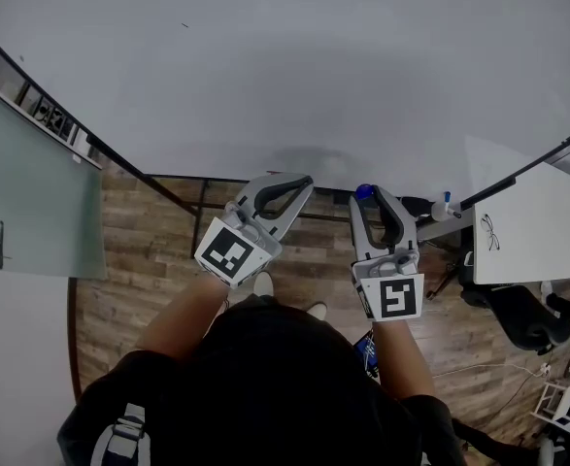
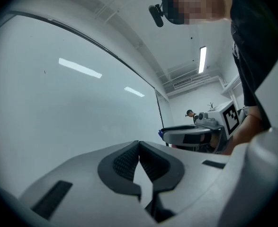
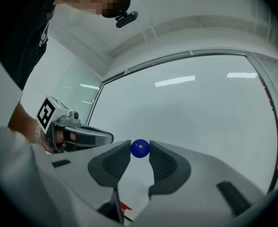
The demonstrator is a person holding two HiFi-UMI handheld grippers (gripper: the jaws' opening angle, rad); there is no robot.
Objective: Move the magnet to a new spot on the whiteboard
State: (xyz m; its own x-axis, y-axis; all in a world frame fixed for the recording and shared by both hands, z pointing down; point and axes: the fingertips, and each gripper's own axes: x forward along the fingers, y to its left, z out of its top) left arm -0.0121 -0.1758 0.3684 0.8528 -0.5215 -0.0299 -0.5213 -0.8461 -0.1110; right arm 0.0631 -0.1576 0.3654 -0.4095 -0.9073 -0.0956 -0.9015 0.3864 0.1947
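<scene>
The big whiteboard [image 1: 294,56] fills the upper part of the head view. A small round blue magnet [image 3: 139,148] sits pinched between the tips of my right gripper [image 3: 139,150], held off the board's lower edge; in the head view the magnet [image 1: 364,192] shows at that gripper's tip [image 1: 367,197]. To its left my left gripper [image 1: 299,184] points at the same lower edge. Its jaws meet tip to tip with nothing between them in the left gripper view [image 2: 139,144]. The right gripper [image 2: 195,134] shows there too, off to the right.
A glass panel [image 1: 27,202] stands at the left. A second small whiteboard [image 1: 532,226] leans at the right, with a black office chair [image 1: 518,318] below it. Wooden floor [image 1: 139,260] lies beneath the board's frame.
</scene>
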